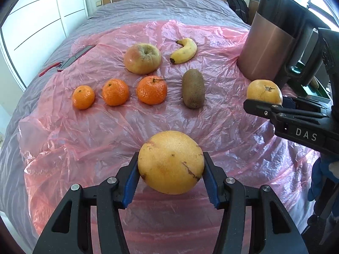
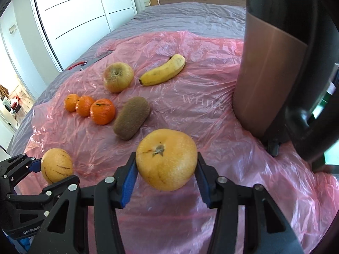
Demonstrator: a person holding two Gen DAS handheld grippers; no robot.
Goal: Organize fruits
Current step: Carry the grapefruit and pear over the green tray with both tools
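Above the bed's pink plastic sheet, each claw, left and right, grips a yellow grapefruit, while tangerines, kiwi, apple and banana already lie grouped toward twelve o'clock, so likely only these two remain.

Two close wrist views, sharing fruit-strewn bed

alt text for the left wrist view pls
The left hand-held gripper clamps a yellow grapefruit above a pink plastic sheet on a bed. Beyond lie three mandarins, a kiwi, an apple and a banana. At right, the right hand-held gripper holds a second grapefruit near a copper-coloured kettle.
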